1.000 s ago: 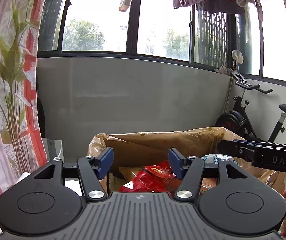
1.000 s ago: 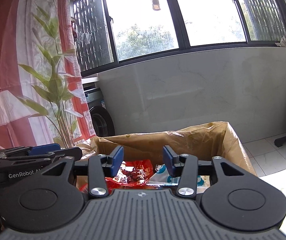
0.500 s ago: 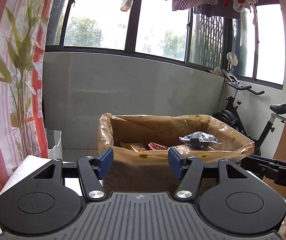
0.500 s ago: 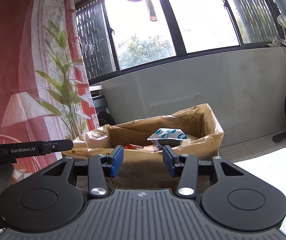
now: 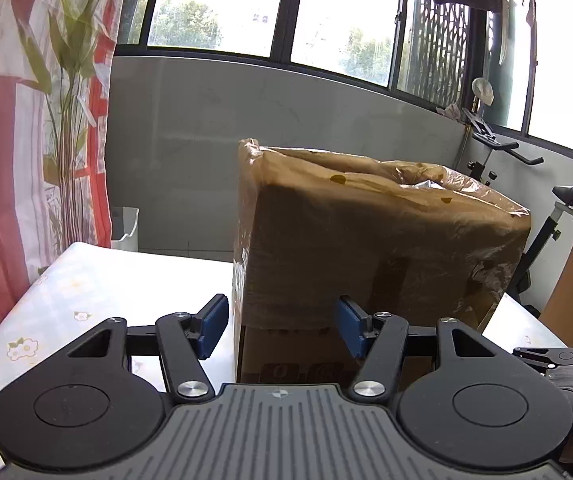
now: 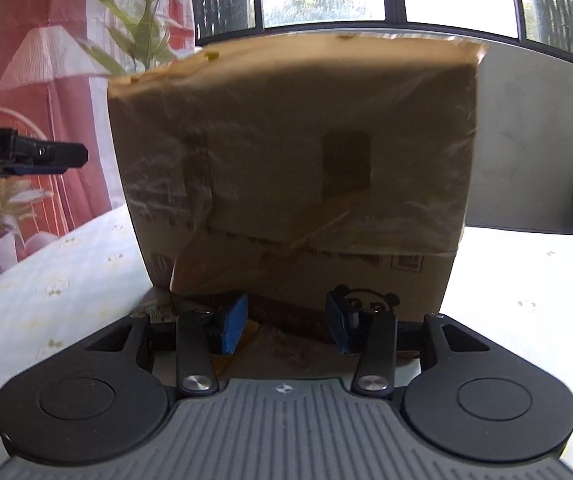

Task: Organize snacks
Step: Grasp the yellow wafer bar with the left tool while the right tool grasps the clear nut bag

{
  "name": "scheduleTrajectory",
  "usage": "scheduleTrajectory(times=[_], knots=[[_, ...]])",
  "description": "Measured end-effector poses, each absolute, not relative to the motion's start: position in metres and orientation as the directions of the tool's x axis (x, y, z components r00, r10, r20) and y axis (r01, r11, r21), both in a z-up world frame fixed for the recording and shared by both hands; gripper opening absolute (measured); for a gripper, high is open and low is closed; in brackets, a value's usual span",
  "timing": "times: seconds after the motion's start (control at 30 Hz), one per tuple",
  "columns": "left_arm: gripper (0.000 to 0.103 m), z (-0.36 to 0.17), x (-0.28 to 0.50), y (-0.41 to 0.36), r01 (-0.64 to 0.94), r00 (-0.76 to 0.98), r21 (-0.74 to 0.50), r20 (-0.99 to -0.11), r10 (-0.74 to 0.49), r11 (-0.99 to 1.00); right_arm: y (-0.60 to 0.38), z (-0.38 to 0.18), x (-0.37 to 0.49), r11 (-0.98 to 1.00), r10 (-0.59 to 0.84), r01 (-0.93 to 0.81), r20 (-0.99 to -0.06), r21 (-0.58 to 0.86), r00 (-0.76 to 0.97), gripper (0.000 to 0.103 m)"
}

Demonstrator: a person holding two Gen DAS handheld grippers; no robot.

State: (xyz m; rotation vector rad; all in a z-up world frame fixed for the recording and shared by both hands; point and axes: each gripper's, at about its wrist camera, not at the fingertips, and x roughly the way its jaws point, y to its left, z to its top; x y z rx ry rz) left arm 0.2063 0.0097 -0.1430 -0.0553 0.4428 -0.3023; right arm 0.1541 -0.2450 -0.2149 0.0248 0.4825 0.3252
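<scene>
A tall cardboard box (image 5: 366, 240) lined with a clear plastic bag stands on the table. Only a silvery bit of a snack packet (image 5: 426, 185) peeks over its rim; the rest of its contents are hidden. My left gripper (image 5: 282, 326) is open, low in front of the box's left corner, with nothing between its blue pads. My right gripper (image 6: 285, 324) is open and close to the foot of the box (image 6: 294, 152). A brownish shiny wrapper (image 6: 282, 340) lies on the table under its fingers; the pads are apart from it. The left gripper (image 6: 46, 156) shows at the left edge.
The table wears a pale floral cloth (image 5: 86, 280). The right gripper's body (image 5: 558, 360) is at the lower right of the left wrist view. An exercise bike (image 5: 558, 216) stands beyond the box, a white bin (image 5: 126, 226) by the wall, red curtains on the left.
Both grippers have dropped from above the box's open top to low in front of its side. The red and blue snack packets inside have gone out of sight.
</scene>
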Motion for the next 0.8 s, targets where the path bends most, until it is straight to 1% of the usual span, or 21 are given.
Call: scheduleTrajectory(times=[0.07,0.17,0.27,0.37,0.47,0.57,0.7,0.77,0.8], knots=[[0.061,-0.154,0.211,0.012,0.267,0.848,-0.128,-0.440,-0.296,0.955,-0.237,-0.227,0.166,0.941,0.318,-0.331,-0.507,0.067,0.801,0.047],[0.060,-0.167,0.216,0.016,0.260,0.834,-0.143,-0.466,-0.296,0.955,-0.228,-0.239,0.180,0.930,0.313,-0.368,-0.561,0.015,0.767,0.046],[0.058,-0.175,0.221,0.019,0.258,0.818,-0.155,-0.490,-0.301,0.954,-0.223,-0.245,0.191,0.907,0.336,-0.420,-0.585,-0.009,0.738,0.046],[0.057,-0.183,0.223,0.020,0.254,0.805,-0.167,-0.509,-0.304,0.953,-0.219,-0.248,0.198,0.895,0.330,-0.443,-0.600,-0.046,0.729,0.046],[0.056,-0.192,0.222,0.019,0.256,0.789,-0.179,-0.530,-0.312,0.950,-0.220,-0.250,0.205,0.896,0.335,-0.443,-0.611,-0.029,0.717,0.046],[0.056,-0.200,0.218,0.016,0.258,0.776,-0.185,-0.545,-0.317,0.948,-0.224,-0.254,0.210,0.899,0.348,-0.438,-0.649,0.025,0.677,0.046],[0.055,-0.208,0.212,0.010,0.272,0.758,-0.190,-0.562,-0.332,0.943,-0.227,-0.255,0.200,0.891,0.384,-0.449,-0.650,0.074,0.656,0.046],[0.053,-0.210,0.212,0.005,0.286,0.749,-0.186,-0.569,-0.340,0.940,-0.224,-0.254,0.199,0.884,0.392,-0.462,-0.650,0.071,0.651,0.045],[0.052,-0.211,0.211,0.004,0.290,0.746,-0.186,-0.570,-0.344,0.939,-0.223,-0.254,0.199,0.882,0.391,-0.466,-0.650,0.063,0.652,0.043]])
